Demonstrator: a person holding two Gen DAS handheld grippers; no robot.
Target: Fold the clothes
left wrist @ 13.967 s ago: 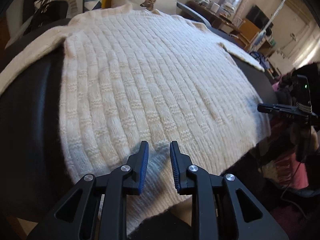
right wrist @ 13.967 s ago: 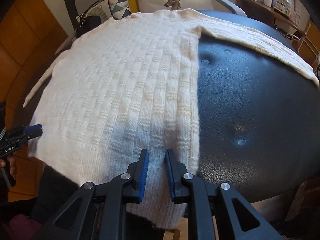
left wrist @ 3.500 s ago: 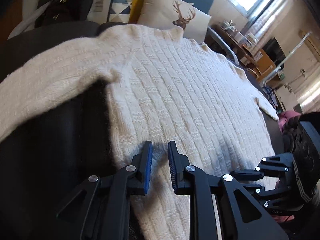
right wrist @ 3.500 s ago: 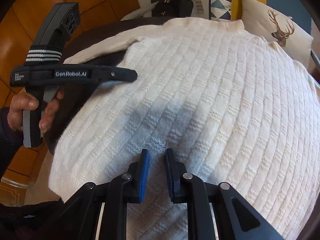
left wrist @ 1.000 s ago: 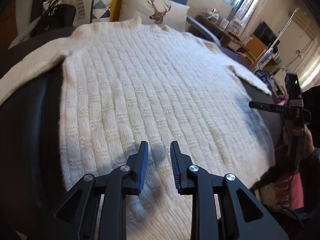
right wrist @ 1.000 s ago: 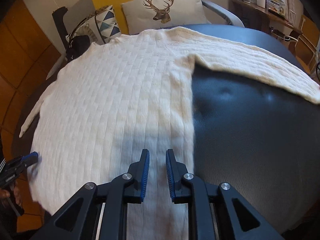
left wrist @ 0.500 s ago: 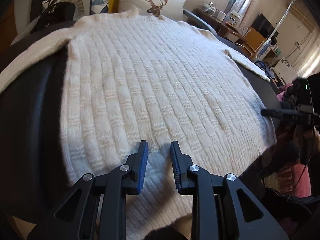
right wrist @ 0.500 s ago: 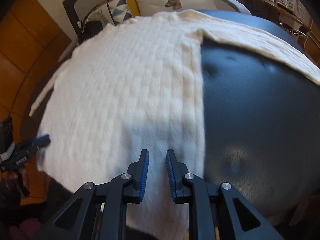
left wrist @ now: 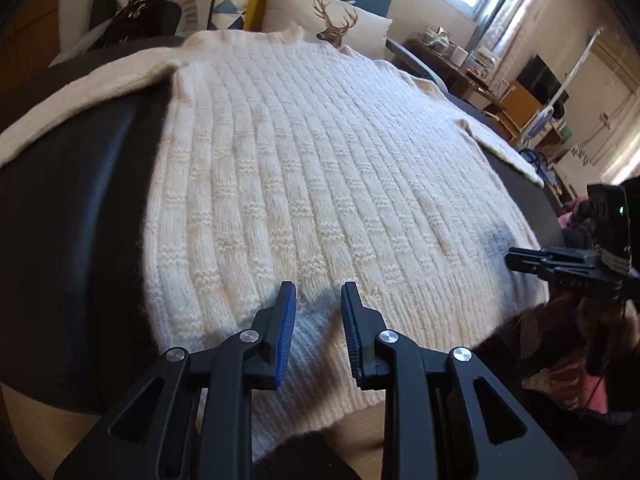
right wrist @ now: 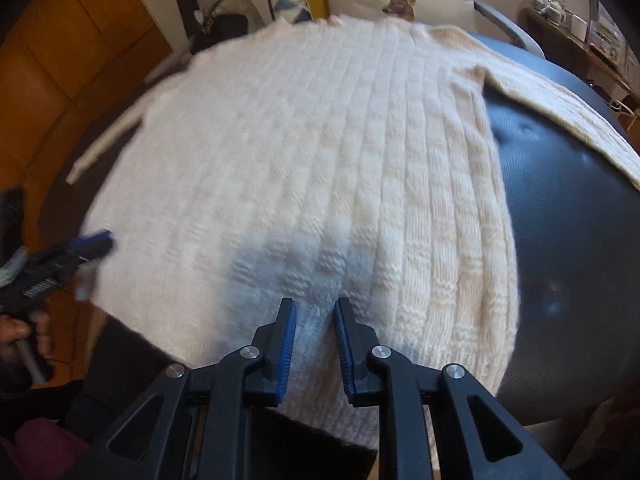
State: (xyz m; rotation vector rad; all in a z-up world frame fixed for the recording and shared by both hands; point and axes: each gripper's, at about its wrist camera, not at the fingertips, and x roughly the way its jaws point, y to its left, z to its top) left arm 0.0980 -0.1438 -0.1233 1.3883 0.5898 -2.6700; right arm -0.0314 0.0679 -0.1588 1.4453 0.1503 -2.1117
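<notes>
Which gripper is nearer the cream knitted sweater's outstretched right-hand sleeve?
Right. The right gripper hovers over the hem beside the sleeve side; the left gripper is toward the sweater's opposite edge.

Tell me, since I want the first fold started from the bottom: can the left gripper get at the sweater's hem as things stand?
Probably yes. The left gripper hovers with jaws open right over the sweater's hem, which lies flat near the edge of the dark cushion, with nothing lying between them.
</notes>
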